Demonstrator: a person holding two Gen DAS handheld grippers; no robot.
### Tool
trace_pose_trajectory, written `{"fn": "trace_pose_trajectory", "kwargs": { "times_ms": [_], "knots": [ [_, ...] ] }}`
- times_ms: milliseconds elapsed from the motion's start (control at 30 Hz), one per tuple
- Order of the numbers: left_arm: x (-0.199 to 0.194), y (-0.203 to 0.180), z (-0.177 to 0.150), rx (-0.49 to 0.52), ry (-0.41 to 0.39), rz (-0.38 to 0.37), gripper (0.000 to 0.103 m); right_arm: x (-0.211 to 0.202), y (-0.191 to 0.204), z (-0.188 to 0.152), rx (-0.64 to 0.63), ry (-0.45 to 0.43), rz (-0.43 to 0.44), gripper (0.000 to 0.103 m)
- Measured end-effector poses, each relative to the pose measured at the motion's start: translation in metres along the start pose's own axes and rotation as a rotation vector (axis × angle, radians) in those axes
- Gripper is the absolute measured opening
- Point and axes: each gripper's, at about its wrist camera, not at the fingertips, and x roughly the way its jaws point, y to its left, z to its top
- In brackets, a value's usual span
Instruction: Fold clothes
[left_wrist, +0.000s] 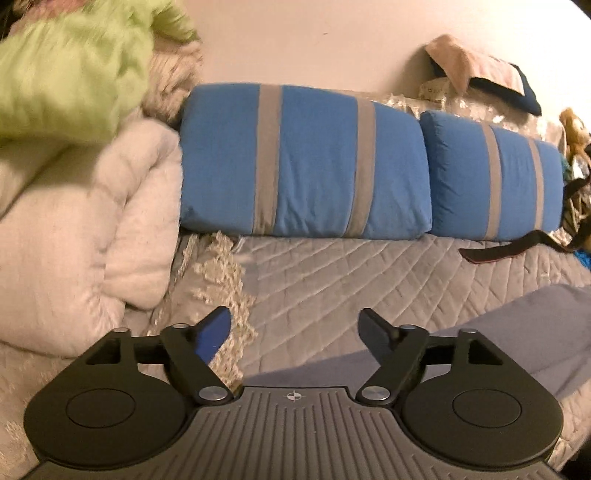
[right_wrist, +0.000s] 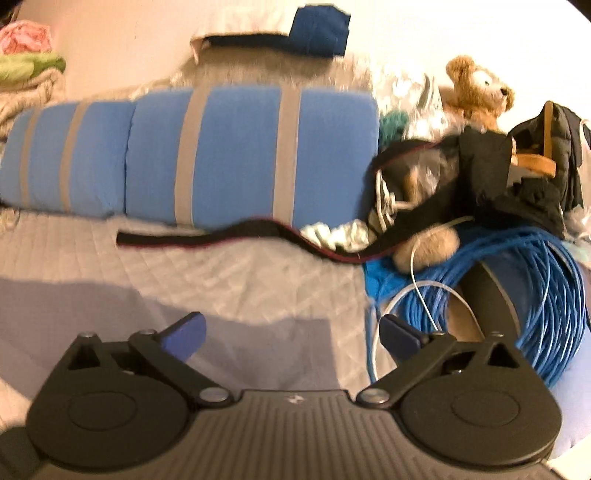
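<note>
A pale lavender garment (left_wrist: 517, 332) lies flat on the grey quilted bedspread (left_wrist: 351, 273), at the lower right of the left wrist view. My left gripper (left_wrist: 295, 321) hovers open over the bedspread at the garment's left edge, with nothing between its fingers. In the right wrist view the same lavender garment (right_wrist: 92, 306) spreads across the lower left, under and ahead of my right gripper (right_wrist: 291, 325). That gripper stands wide open and holds nothing. Whether the garment is folded is hard to tell.
Two blue pillows with grey stripes (left_wrist: 303, 158) line the wall. A white duvet (left_wrist: 74, 229) and a green blanket (left_wrist: 66, 70) pile up at the left. At the right lie a black strap (right_wrist: 229, 236), a blue cable coil (right_wrist: 535, 295), a dark bag (right_wrist: 517, 177) and a teddy bear (right_wrist: 476, 88).
</note>
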Motion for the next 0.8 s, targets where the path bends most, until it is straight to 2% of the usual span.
{"fn": "trace_pose_trajectory", "kwargs": {
  "times_ms": [67,167,367,533,700,800],
  "knots": [
    [0.000,-0.016,0.008,0.027,0.006,0.029,0.079,-0.002,0.010,0.011,0.050,-0.021,-0.036,0.103],
    [0.004,-0.039,0.021,0.027,0.024,0.087,0.079,-0.005,0.022,0.021,0.147,-0.054,0.016,0.103],
    [0.011,-0.078,0.041,-0.053,0.001,0.061,0.079,-0.001,0.054,0.024,0.165,-0.048,0.090,0.103],
    [0.022,-0.116,0.047,-0.074,-0.007,-0.008,0.079,-0.006,0.070,0.019,0.114,-0.025,0.177,0.103],
    [0.034,-0.162,0.050,-0.006,-0.007,-0.083,0.080,-0.016,0.062,0.016,0.121,-0.046,0.191,0.103],
    [0.044,-0.188,0.053,0.029,-0.010,-0.144,0.080,-0.016,0.055,0.016,0.103,-0.069,0.170,0.103]
  ]
}}
